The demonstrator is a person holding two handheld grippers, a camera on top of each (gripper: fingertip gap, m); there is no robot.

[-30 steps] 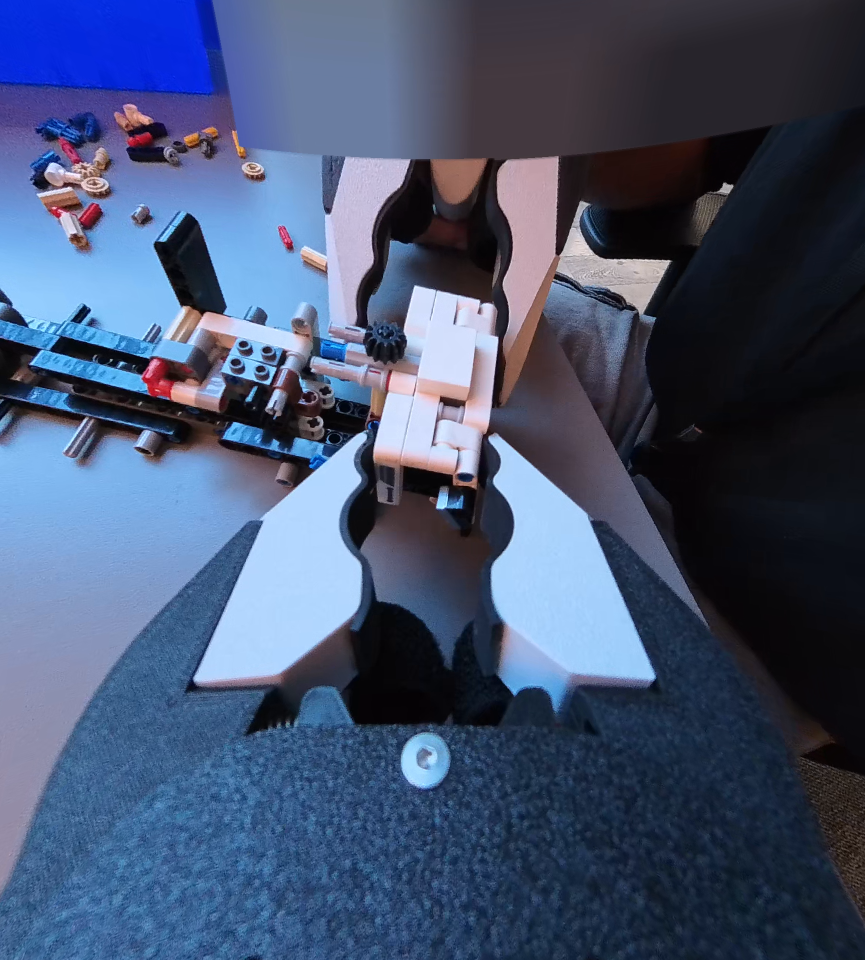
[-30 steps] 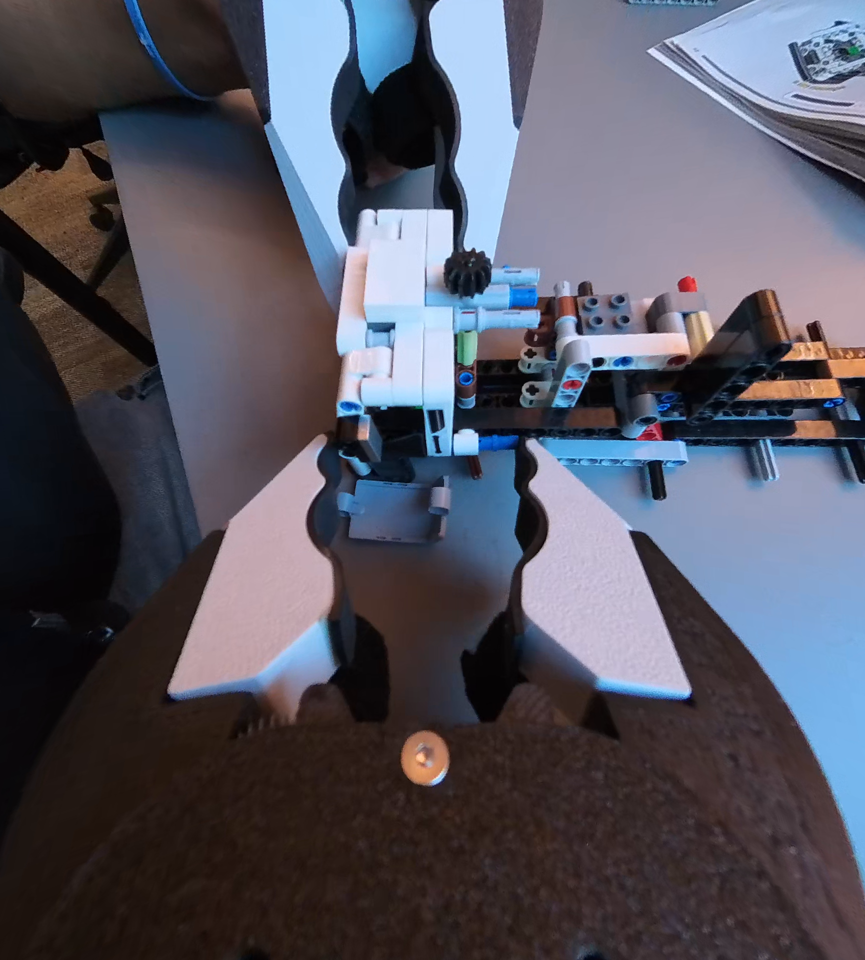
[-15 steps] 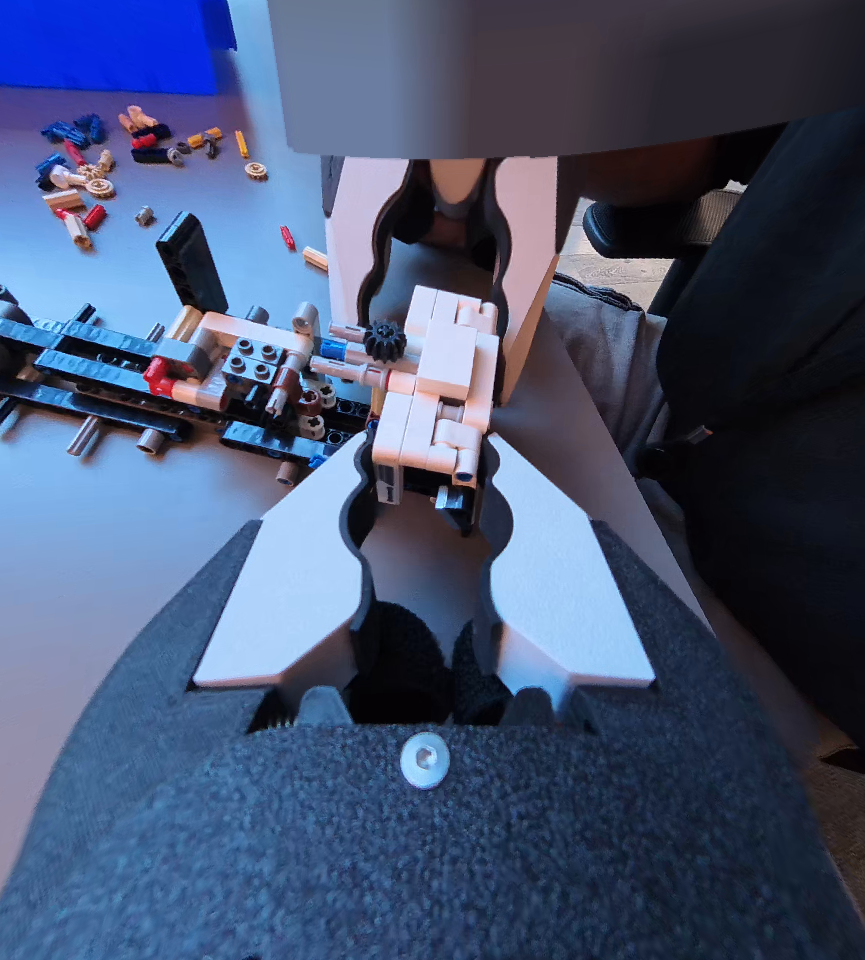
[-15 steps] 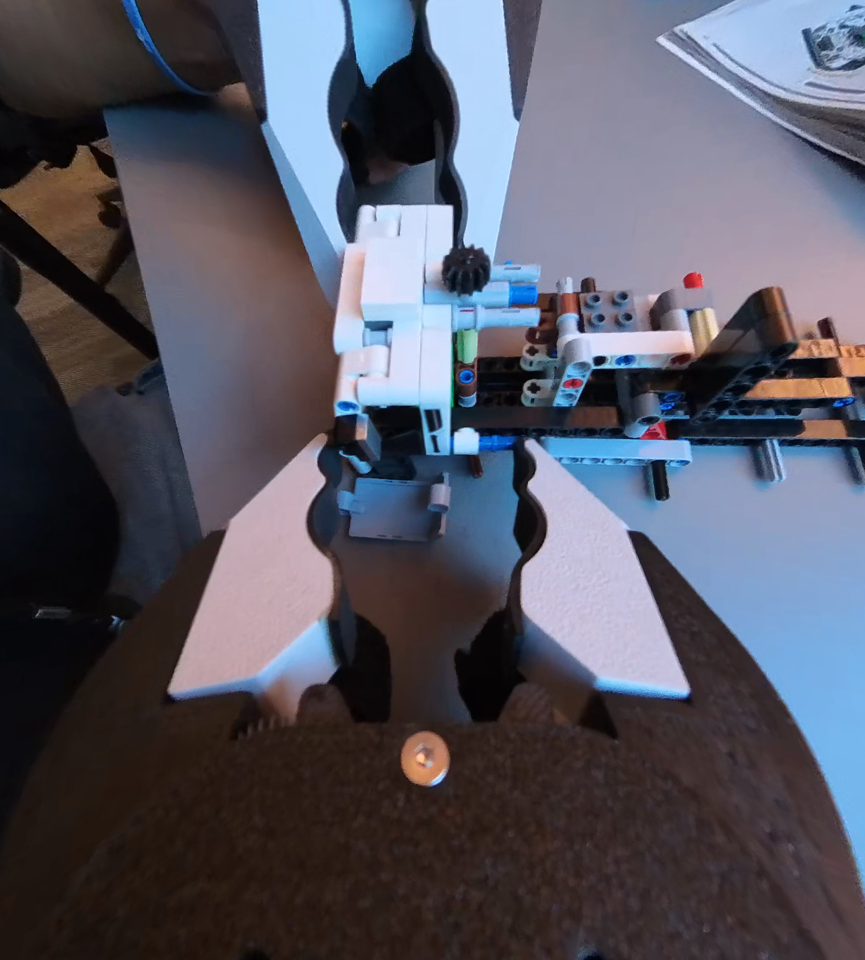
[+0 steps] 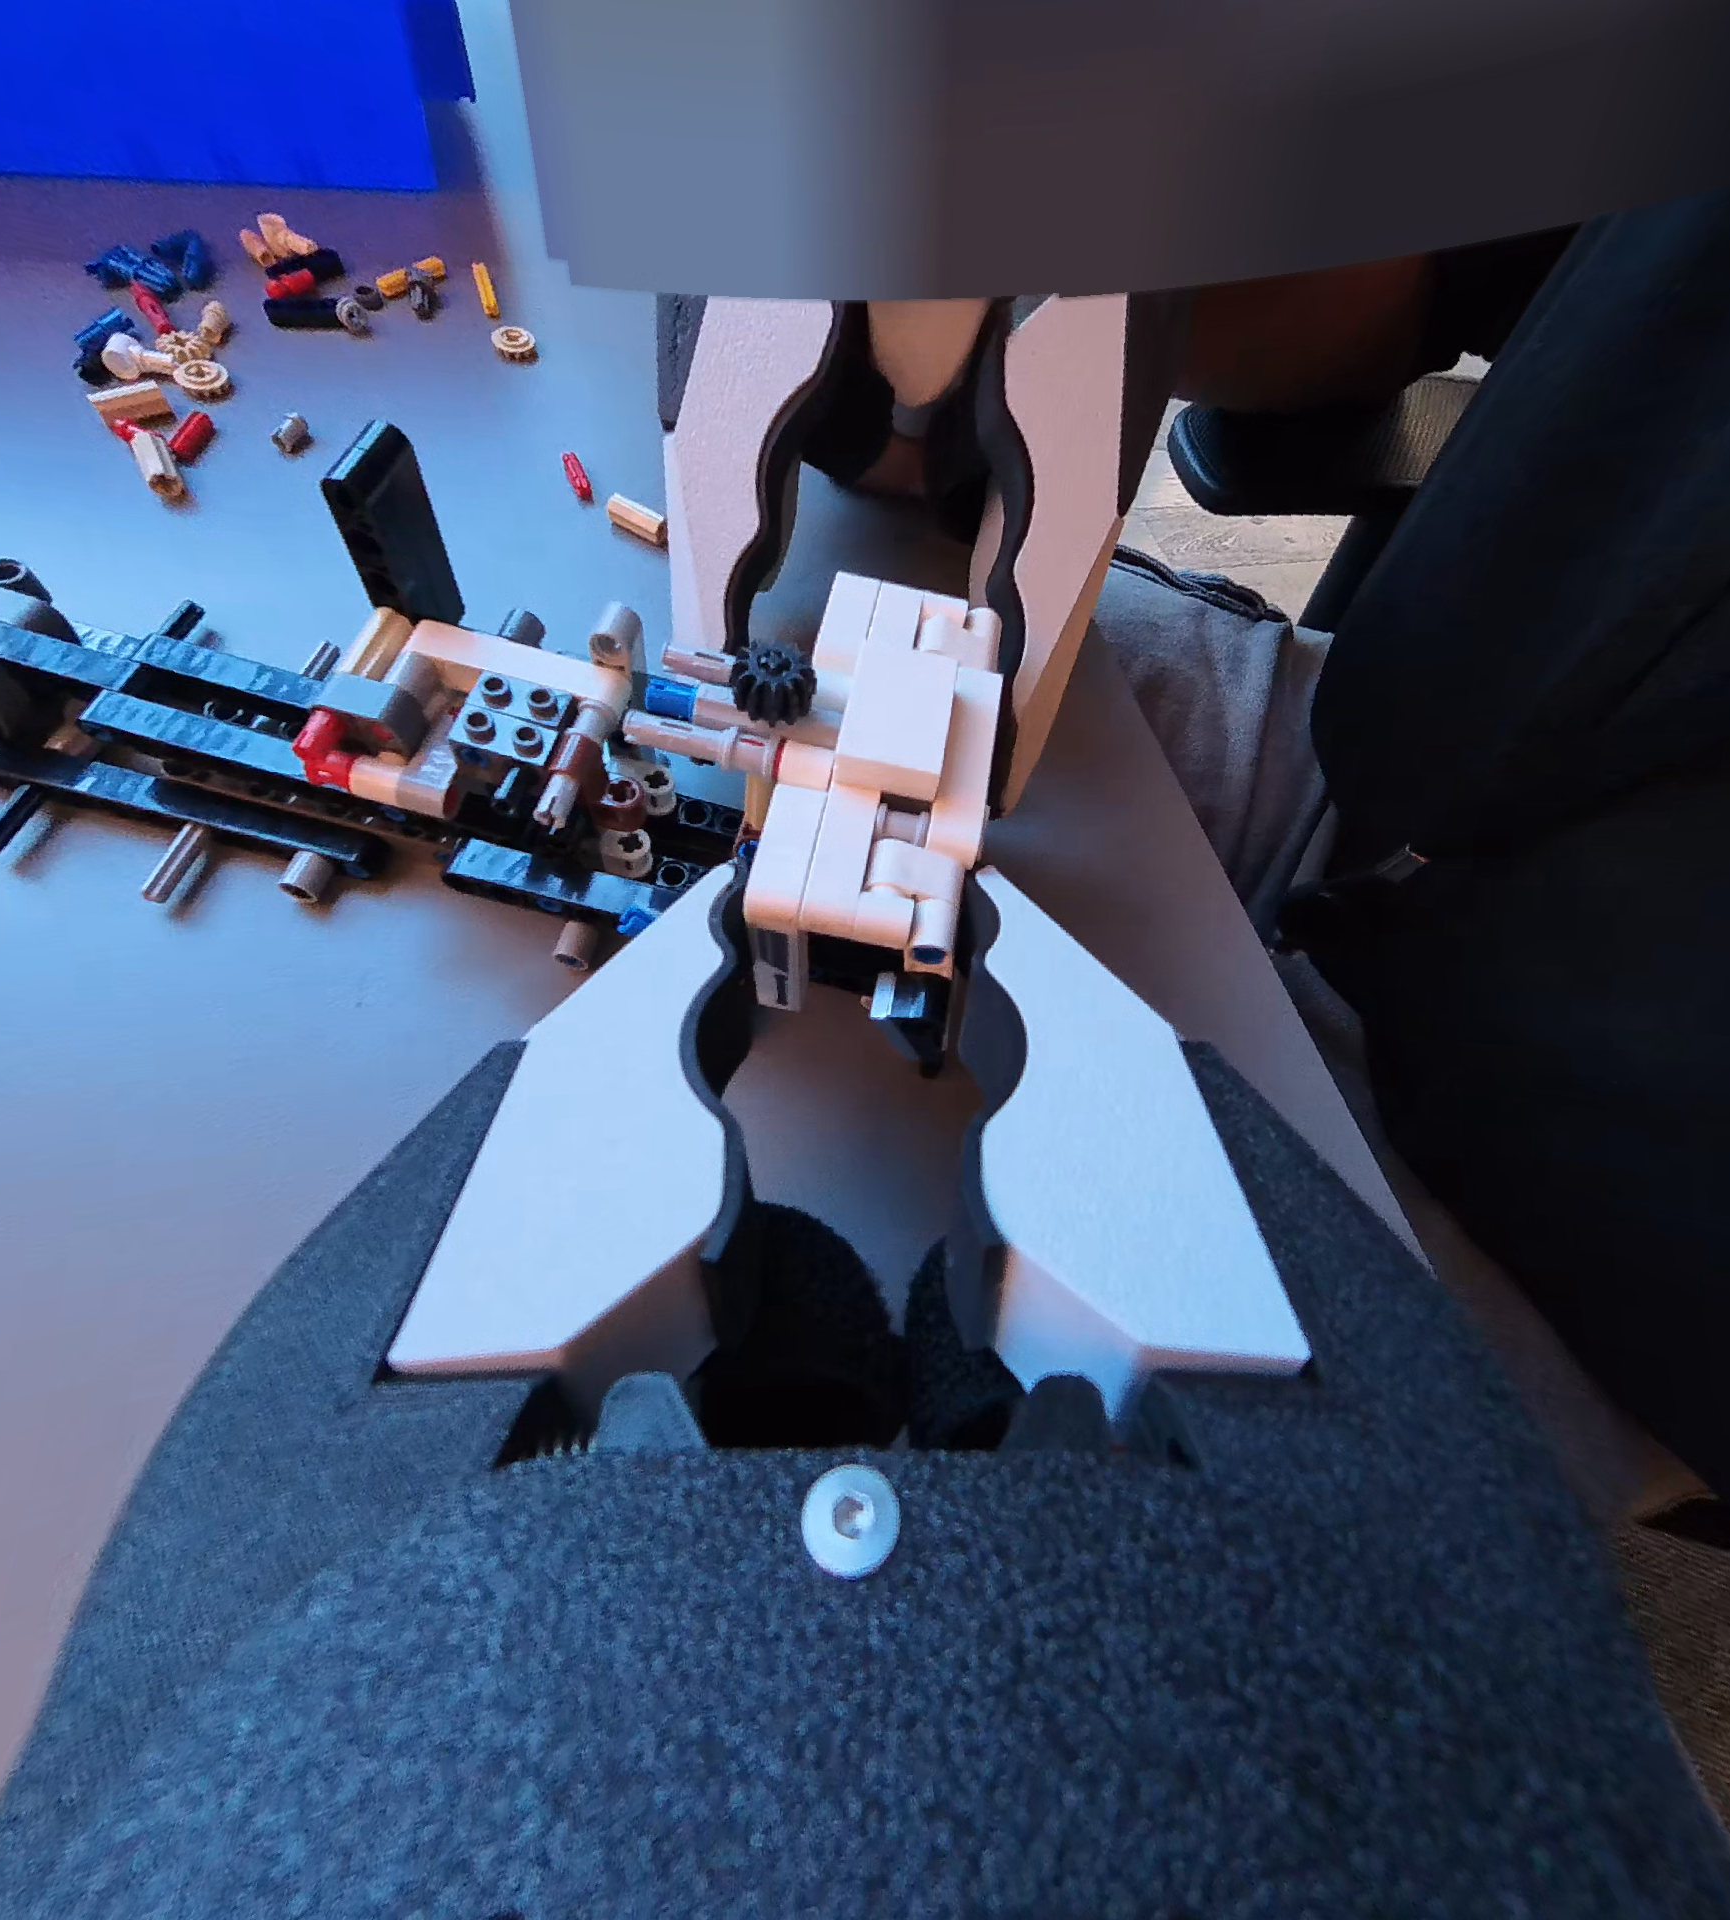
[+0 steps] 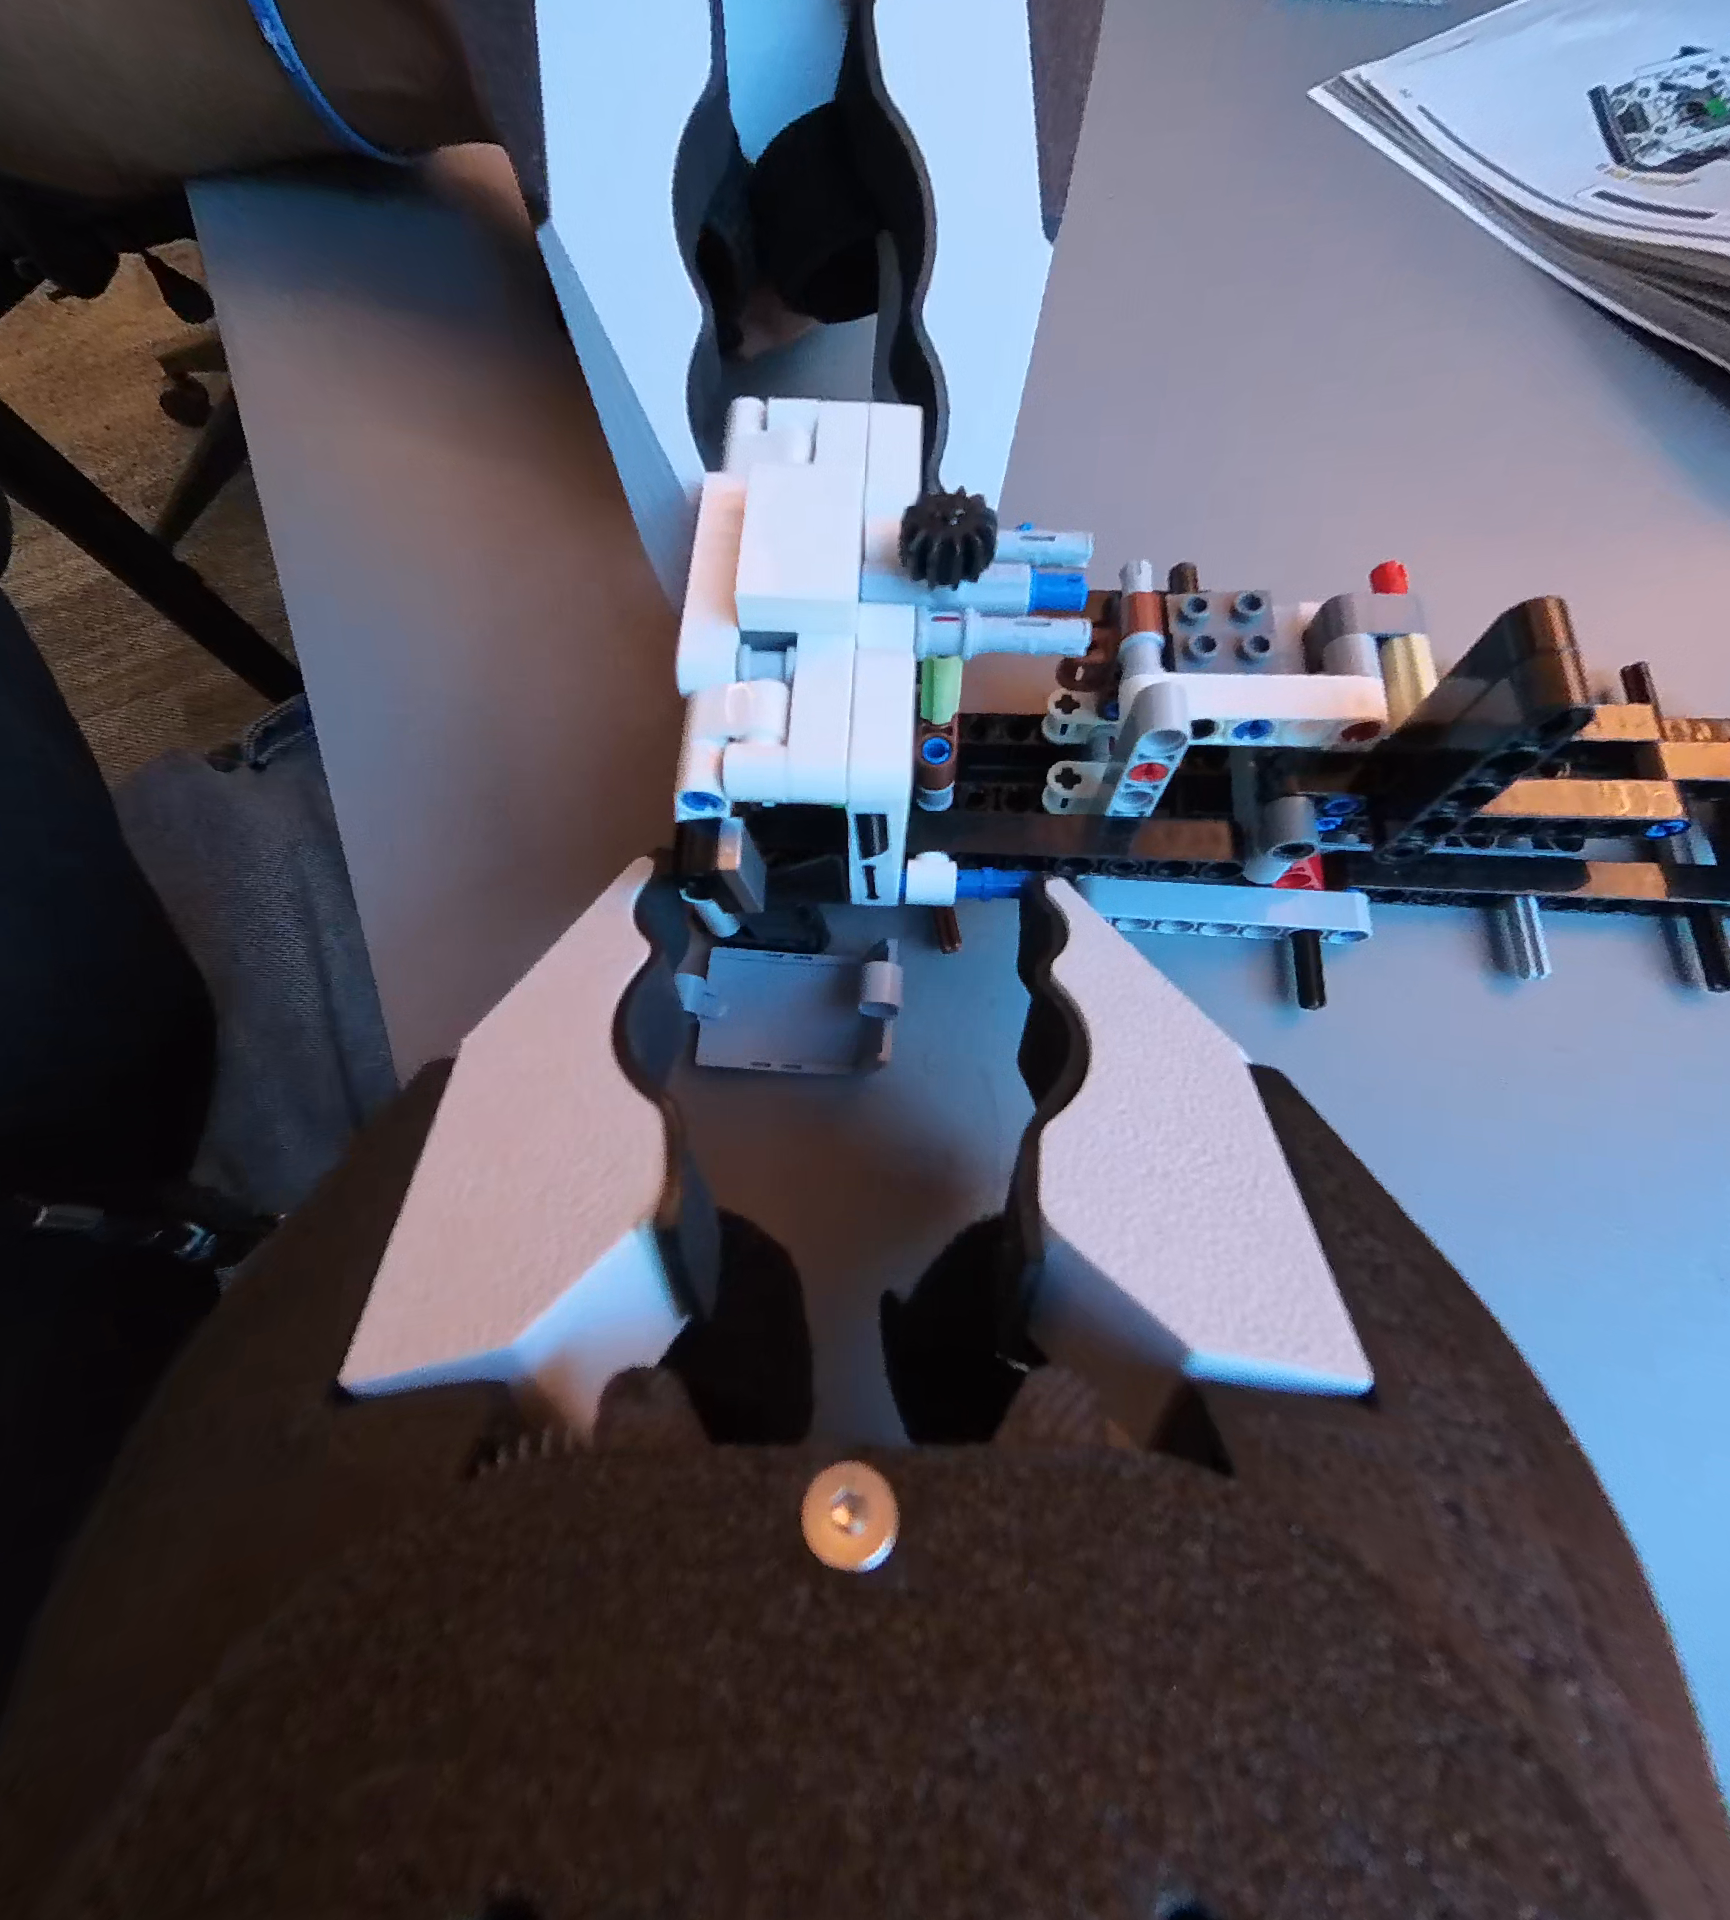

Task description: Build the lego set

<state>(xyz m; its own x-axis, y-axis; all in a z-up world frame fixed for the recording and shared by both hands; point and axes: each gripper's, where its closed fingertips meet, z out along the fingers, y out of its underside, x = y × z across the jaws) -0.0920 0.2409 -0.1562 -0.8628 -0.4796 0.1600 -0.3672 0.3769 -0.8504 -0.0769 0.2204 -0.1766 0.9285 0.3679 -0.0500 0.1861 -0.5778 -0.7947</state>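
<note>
A long black Lego chassis (image 5: 217, 717) lies on the grey table, and it also shows in the right wrist view (image 6: 1463, 790). A white cab block (image 5: 871, 790) with a black gear (image 5: 773, 681) sits at its end by the table edge. My left gripper (image 5: 850, 914) is shut on the near end of the white cab block. From the right wrist view it (image 6: 819, 436) comes in from the far side. My right gripper (image 6: 845, 894) is open, its fingers straddling the other end of the cab (image 6: 799, 644). A loose grey panel piece (image 6: 788, 1018) lies on the table between its fingers.
Several small loose pieces (image 5: 175, 332) lie scattered at the far left, in front of a blue surface (image 5: 165, 94). An instruction booklet (image 6: 1619, 177) lies at the far right. The table edge (image 5: 1204, 935) runs right beside the cab, with a seated person's dark clothing (image 5: 1567, 831) beyond it. My right fingertips sit around 4 centimetres from my left ones.
Both grippers stay around the white cab, with the same finger gaps. Only small shifts of the views.
</note>
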